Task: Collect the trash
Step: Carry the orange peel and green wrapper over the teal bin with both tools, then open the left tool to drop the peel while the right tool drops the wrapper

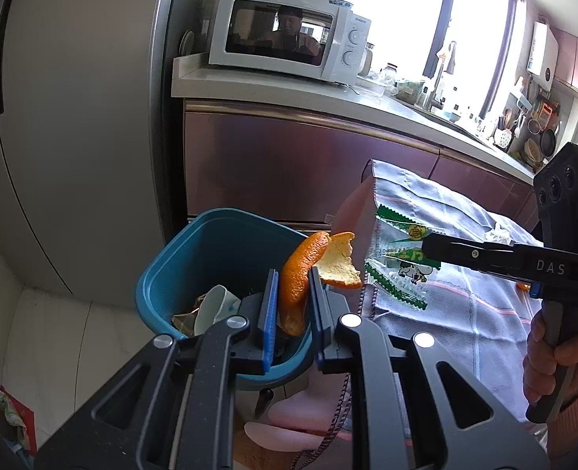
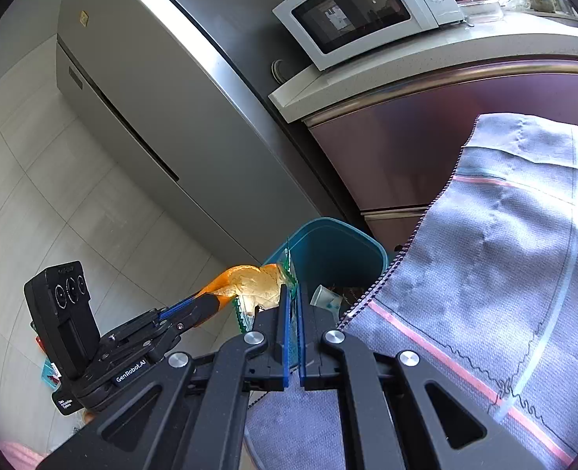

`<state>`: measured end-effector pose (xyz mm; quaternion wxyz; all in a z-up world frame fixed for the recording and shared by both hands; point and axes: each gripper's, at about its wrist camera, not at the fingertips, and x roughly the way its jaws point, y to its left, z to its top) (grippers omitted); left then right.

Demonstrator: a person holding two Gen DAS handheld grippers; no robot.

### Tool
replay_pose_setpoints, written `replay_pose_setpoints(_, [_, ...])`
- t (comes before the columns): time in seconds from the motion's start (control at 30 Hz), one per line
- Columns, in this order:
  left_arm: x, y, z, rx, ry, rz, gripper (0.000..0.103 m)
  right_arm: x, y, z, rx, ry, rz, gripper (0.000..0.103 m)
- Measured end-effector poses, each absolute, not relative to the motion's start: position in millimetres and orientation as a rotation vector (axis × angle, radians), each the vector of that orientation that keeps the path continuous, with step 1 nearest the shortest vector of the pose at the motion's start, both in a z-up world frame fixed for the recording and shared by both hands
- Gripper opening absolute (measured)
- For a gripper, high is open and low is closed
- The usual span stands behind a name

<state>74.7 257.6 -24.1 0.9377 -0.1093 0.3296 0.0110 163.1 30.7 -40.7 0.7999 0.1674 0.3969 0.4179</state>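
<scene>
My left gripper (image 1: 293, 280) is shut on an orange peel (image 1: 302, 274) and holds it above the blue trash bin (image 1: 163, 270), which stands on the floor with a white cup (image 1: 214, 305) and scraps inside. My right gripper (image 2: 293, 293) is shut on a clear green-and-white snack wrapper (image 1: 400, 258), held edge-on between its pads in the right wrist view (image 2: 289, 274), just beside the bin (image 2: 343, 250). The right gripper shows in the left wrist view (image 1: 429, 248), and the left gripper with the peel (image 2: 245, 280) shows in the right wrist view.
A table covered with a grey checked cloth (image 1: 457, 235) (image 2: 504, 258) stands right of the bin. Behind are a grey fridge (image 1: 77, 117), purple cabinets (image 1: 289, 156), and a white microwave (image 1: 285, 39) on the counter. Tiled floor lies to the left.
</scene>
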Motion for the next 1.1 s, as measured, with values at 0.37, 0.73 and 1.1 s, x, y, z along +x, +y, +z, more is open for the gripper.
replay_pose_setpoints(0.37, [85, 267, -32, -0.242, 0.685, 0.054, 0.015, 178, 45, -47, 0.350, 0.888, 0.891, 0.002])
replay_pose_setpoints(0.73, [99, 274, -46, -0.254, 0.709, 0.088, 0.015, 190, 59, -55, 0.326, 0.921, 0.874, 0.002])
replay_pose_setpoints(1.1, [115, 277, -60, -0.264, 0.736, 0.103, 0.015, 201, 73, -65, 0.308, 0.954, 0.874, 0.002])
